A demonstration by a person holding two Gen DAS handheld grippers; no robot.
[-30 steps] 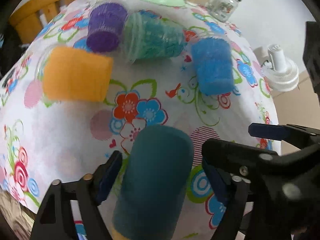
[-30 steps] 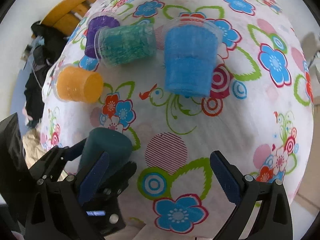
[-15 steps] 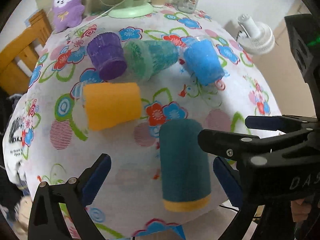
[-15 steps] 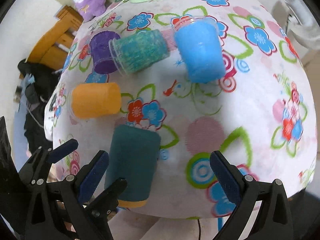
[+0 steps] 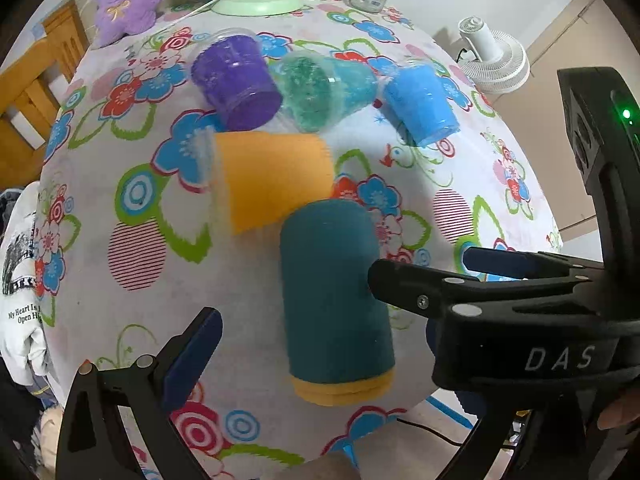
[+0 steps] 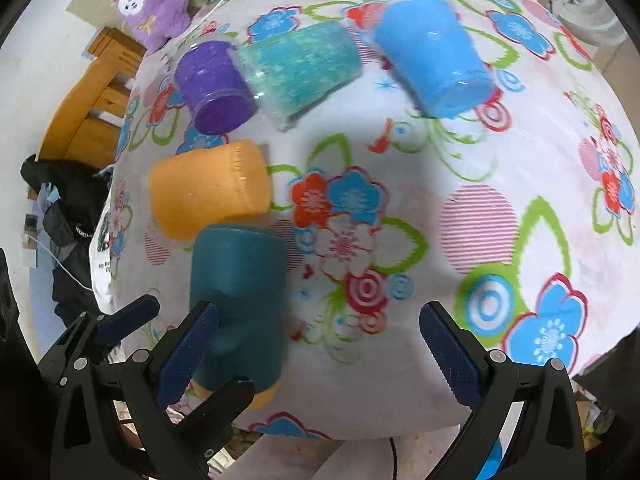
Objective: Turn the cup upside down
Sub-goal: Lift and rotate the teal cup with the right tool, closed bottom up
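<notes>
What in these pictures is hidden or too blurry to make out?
- Dark teal cup: its right side is covered by the right gripper's finger, left view.
- Its yellow end: mostly behind the left gripper, right view.
- Orange cup: rim blurred, left view.

White letters "DAS" showed on the black body of the right gripper (image 5: 472,280), while "My Heart Is" and "Open H" appeared on a white garment (image 5: 22,312).

Bright, even light; strong fisheye warp, slight blur.
</notes>
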